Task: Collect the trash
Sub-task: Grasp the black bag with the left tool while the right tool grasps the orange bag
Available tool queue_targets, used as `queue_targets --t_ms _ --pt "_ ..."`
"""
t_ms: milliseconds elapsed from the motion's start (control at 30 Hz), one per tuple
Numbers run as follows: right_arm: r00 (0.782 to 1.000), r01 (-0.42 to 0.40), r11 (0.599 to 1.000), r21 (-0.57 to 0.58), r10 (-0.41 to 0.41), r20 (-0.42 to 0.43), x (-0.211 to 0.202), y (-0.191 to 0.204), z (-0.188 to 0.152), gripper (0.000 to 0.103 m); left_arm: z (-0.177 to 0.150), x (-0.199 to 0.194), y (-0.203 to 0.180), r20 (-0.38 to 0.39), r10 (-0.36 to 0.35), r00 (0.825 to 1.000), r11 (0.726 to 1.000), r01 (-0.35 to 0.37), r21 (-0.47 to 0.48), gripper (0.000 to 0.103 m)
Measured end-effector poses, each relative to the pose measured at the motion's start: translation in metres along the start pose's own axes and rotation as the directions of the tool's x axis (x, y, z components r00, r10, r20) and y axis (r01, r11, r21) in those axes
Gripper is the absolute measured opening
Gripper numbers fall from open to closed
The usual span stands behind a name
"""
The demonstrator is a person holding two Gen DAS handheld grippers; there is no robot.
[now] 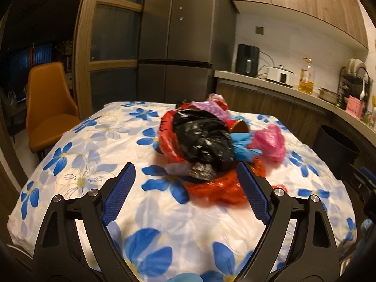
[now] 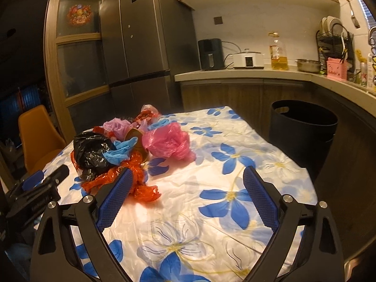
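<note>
crumpled plastic bags (image 1: 206, 141) heaped on the flowered tablecloth (image 1: 98, 145) just ahead of the wide, empty left gripper (image 1: 185, 176) and ahead-left of the wide, empty right gripper (image 2: 188, 178); approach step, next closing on one bag for the black bin (image 2: 303, 127).

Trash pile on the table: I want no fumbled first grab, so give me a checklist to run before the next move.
1. Left gripper open, nothing held: ok.
2. Right gripper open, nothing held: ok.
3. Red bag near the left gripper, not yet gripped: ok.
4. Pink bag lies unobstructed: ok.
5. Black bin open beside the table: ok.
6. Brown round item under the bags, loose or not: cannot tell.
</note>
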State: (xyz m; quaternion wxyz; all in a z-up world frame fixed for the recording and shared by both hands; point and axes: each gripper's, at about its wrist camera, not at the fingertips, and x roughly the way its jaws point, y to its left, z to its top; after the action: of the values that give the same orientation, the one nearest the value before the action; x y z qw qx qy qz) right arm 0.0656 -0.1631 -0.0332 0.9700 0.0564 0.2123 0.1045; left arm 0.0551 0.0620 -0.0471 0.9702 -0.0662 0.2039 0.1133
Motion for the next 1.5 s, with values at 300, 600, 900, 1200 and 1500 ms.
queue_targets --t_ms 300,600,900,1200,1500 --pt "0.999 -0.026 1.000 -0.001 0.026 -0.044 0.029 0.001 -0.003 0.078 0.022 0.041 0.003 -0.003 0.013 1.000 0.999 -0.014 -0.034 0.069" --pt "0.992 -0.102 0.994 -0.029 0.099 -0.084 0.059 0.014 -0.011 0.072 0.020 0.076 -0.001 -0.073 -0.013 0.997 0.999 0.011 -0.032 0.024" --pt "0.967 -0.229 0.973 -0.033 0.223 -0.126 0.076 0.036 -0.020 0.068 0.022 0.049 0.009 -0.014 -0.067 0.998 0.994 0.066 -0.092 0.005" --pt "0.942 -0.308 0.951 -0.037 0.298 -0.156 0.091 0.063 -0.026 0.067 0.020 0.009 0.046 0.048 -0.008 0.999 0.981 0.017 -0.194 0.005" --pt "0.926 -0.306 0.952 -0.025 0.292 -0.239 0.119 0.077 -0.039 0.042 0.018 0.001 0.055 0.029 0.022 0.999 0.981 -0.016 -0.191 0.005"
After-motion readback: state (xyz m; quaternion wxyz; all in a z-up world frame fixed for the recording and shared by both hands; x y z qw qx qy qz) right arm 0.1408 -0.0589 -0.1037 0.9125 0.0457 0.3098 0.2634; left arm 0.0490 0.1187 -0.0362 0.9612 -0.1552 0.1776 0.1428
